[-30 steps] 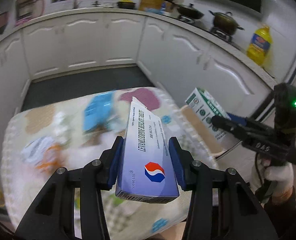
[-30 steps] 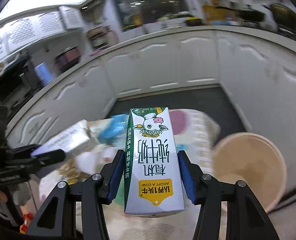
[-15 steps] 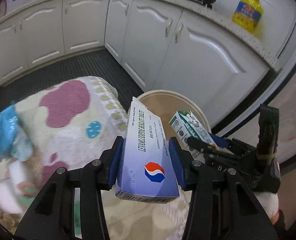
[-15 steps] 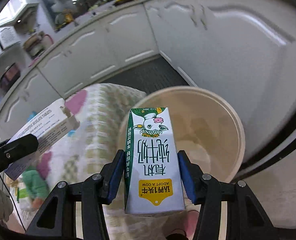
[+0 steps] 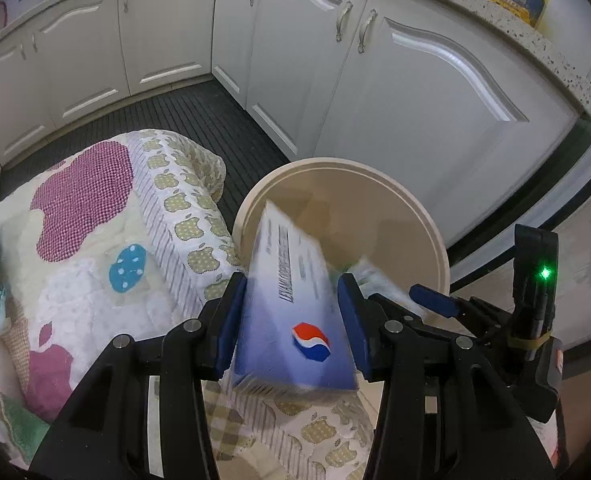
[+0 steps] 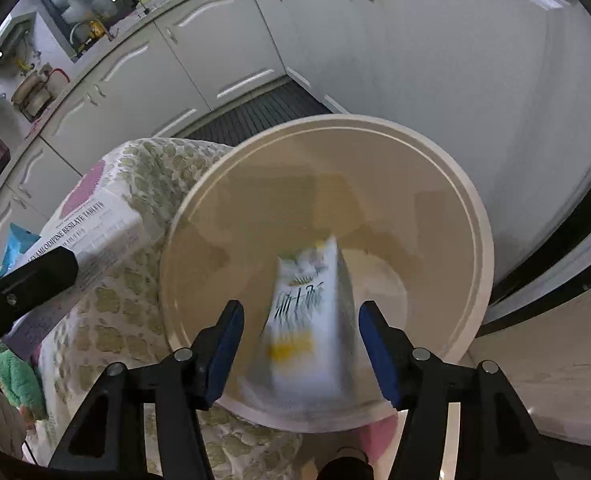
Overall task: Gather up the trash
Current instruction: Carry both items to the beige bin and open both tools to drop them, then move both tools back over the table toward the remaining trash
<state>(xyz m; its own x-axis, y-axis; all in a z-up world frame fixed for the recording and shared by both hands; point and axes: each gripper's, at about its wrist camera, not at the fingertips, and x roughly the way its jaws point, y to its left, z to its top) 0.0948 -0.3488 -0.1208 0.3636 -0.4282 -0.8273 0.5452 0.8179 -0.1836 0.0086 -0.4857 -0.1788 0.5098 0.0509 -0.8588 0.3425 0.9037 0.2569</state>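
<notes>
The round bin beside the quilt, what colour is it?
The bin is plain beige, inside and rim alike; the right wrist view shows it best.

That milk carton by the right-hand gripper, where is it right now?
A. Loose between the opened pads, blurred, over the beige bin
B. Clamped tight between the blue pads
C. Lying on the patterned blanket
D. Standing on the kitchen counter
A: the milk carton is blurred and has gaps on both sides to the pads of the right gripper, whose jaws have just been opening, above the beige bin.

Blurred white milk carton [image 6: 307, 320] tilted over beige bin [image 6: 471, 216]; blue-white tablet box [image 5: 295, 320] slanting at bin rim.
</notes>
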